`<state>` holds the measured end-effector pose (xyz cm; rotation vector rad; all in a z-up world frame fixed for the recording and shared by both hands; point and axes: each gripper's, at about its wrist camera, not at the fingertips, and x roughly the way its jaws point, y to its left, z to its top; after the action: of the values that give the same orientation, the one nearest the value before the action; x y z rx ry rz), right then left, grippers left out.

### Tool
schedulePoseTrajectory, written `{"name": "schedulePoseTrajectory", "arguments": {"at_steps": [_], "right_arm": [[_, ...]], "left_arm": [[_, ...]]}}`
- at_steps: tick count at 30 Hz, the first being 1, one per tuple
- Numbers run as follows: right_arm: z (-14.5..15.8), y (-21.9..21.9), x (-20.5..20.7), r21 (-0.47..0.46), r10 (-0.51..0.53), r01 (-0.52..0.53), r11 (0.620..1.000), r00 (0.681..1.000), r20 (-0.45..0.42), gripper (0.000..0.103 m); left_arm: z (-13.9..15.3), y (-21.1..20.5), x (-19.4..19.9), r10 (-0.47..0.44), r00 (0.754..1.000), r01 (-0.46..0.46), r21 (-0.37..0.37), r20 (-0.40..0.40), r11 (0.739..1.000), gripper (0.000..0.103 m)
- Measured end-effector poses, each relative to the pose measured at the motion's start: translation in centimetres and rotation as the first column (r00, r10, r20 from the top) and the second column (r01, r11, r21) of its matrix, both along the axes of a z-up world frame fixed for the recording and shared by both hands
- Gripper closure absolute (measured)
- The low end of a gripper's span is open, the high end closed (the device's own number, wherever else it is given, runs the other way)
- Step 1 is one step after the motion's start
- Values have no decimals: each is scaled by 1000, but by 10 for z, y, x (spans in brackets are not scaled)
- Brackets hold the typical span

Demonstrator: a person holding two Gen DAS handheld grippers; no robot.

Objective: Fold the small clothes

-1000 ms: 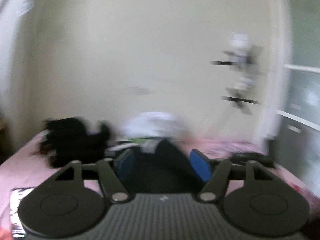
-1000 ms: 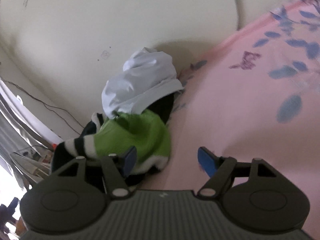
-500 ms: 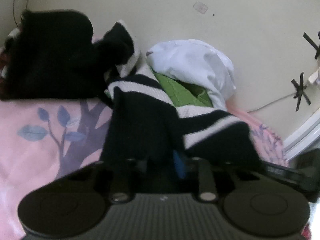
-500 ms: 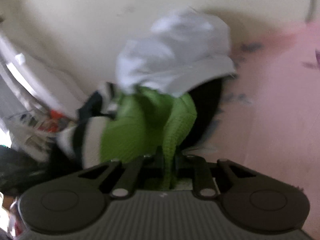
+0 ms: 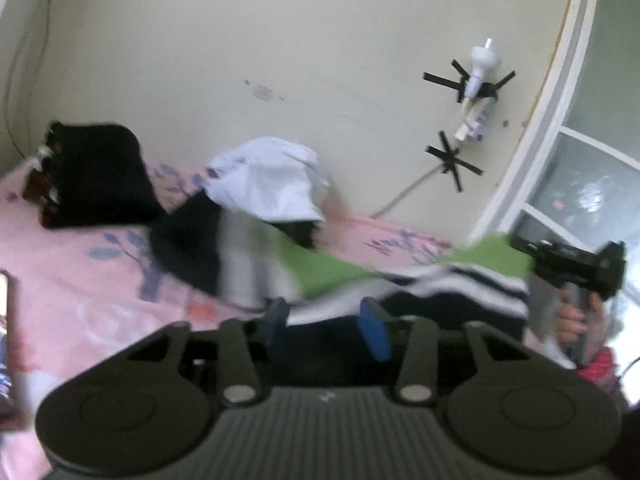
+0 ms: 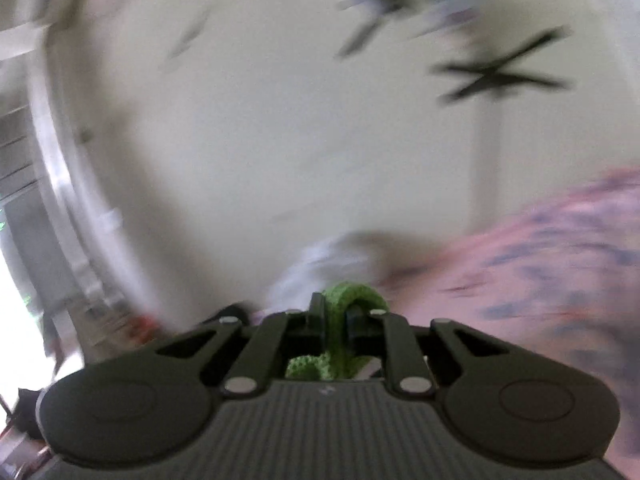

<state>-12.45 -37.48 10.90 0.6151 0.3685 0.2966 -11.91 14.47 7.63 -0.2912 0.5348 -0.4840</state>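
A green, black and white striped knit garment (image 5: 332,272) hangs stretched across the left wrist view, from the pile at the back to the right gripper (image 5: 532,260) at the far right. In the right wrist view the right gripper (image 6: 335,316) is shut on a fold of its green part (image 6: 340,304). My left gripper (image 5: 324,316) is open, its blue pads (image 5: 374,328) apart just below the garment's striped edge. A white garment (image 5: 268,184) lies on the pile by the wall.
A black folded garment (image 5: 96,176) lies at the back left on the pink patterned bedsheet (image 5: 80,280). The cream wall (image 5: 280,60) carries taped fittings and a cable. A window frame (image 5: 532,152) stands at the right. The right wrist view is blurred.
The left gripper has let go of the striped garment and opened. The right gripper, shut on the green part, has pulled the garment out of the pile to the right and up.
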Motion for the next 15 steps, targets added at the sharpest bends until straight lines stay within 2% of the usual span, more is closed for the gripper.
{"name": "schedulePoseTrajectory", "arguments": {"at_steps": [1, 3, 4, 5, 7, 10, 12, 14, 15], "right_arm": [[-3, -10, -4, -35, -68, 67, 997, 997, -47, 91], [-12, -23, -11, -113, -194, 179, 977, 971, -141, 84], [-17, -27, -15, -136, -233, 212, 968, 960, -157, 70], [-21, -28, -22, -168, -288, 262, 950, 945, -155, 47], [-25, -24, -31, -214, -352, 320, 923, 926, -133, 44], [-35, -26, -37, -175, -352, 325, 929, 922, -159, 44], [-41, -26, -39, -183, -359, 328, 927, 916, -177, 44], [-49, -26, -44, -211, -363, 323, 923, 912, -190, 38], [-55, -27, -44, -225, -369, 324, 919, 908, -197, 37]], "left_arm": [[1, 4, 7, 18, 1000, -18, -5, -2, 1000, 50], [8, 12, 22, 53, 998, -54, -16, -17, 998, 47], [11, 13, 34, 64, 998, -64, -12, -24, 998, 44], [15, 11, 46, 72, 997, -72, -2, -26, 997, 41], [23, 0, 73, 76, 997, -75, 21, -28, 997, 22], [27, -37, 126, 14, 1000, -12, 104, -25, 995, 17], [21, -72, 162, -11, 999, 20, 221, -41, 975, 12], [3, -100, 192, -1, 994, 34, 312, -105, 949, 10], [-10, -107, 205, -1, 987, 55, 332, -162, 942, 12]]}}
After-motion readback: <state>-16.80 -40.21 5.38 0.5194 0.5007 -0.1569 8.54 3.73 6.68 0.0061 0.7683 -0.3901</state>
